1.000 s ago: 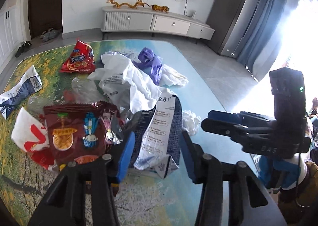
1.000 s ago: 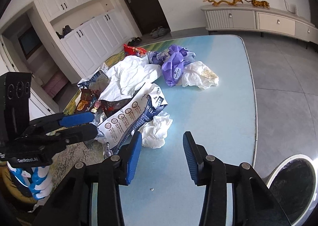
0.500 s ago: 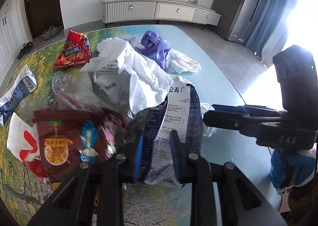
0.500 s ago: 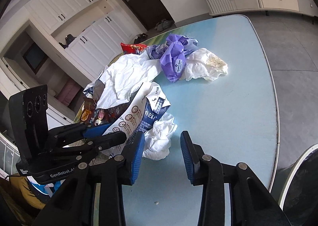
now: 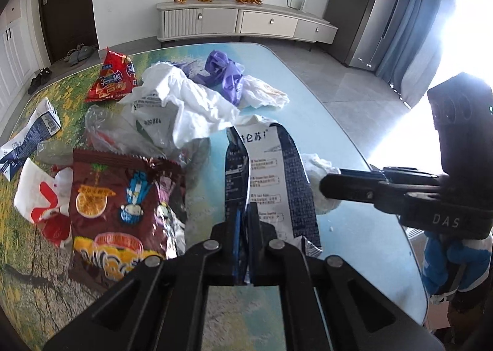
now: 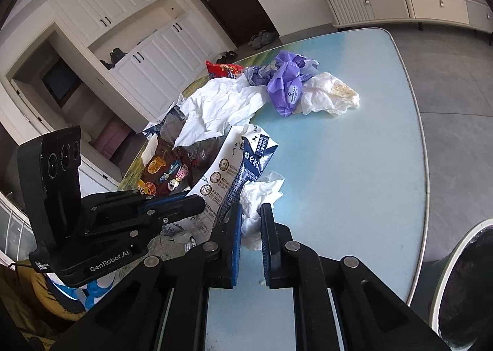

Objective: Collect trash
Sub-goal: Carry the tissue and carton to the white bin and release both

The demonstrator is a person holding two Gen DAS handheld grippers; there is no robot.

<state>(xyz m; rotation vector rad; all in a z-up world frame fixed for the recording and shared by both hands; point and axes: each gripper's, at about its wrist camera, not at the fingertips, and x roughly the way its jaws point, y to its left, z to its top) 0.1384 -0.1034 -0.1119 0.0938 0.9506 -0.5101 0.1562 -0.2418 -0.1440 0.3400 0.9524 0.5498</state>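
Now both grabs look made: left claw [image 5: 245, 221] clamped on the flattened carton [image 5: 271, 178], right claw [image 6: 250, 224] pinching the tissue wad [image 6: 257, 196]. Next, lift toward the bin [image 6: 462, 283] beside the right claw.

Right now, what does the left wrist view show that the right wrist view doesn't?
Left wrist only: the left gripper, just closed on the flattened milk carton, and a second carton at the table's left edge.
Right wrist only: the right gripper, just closed on the crumpled tissue, and a dark bin at lower right.
Both: the purple bag and the brown snack wrapper.
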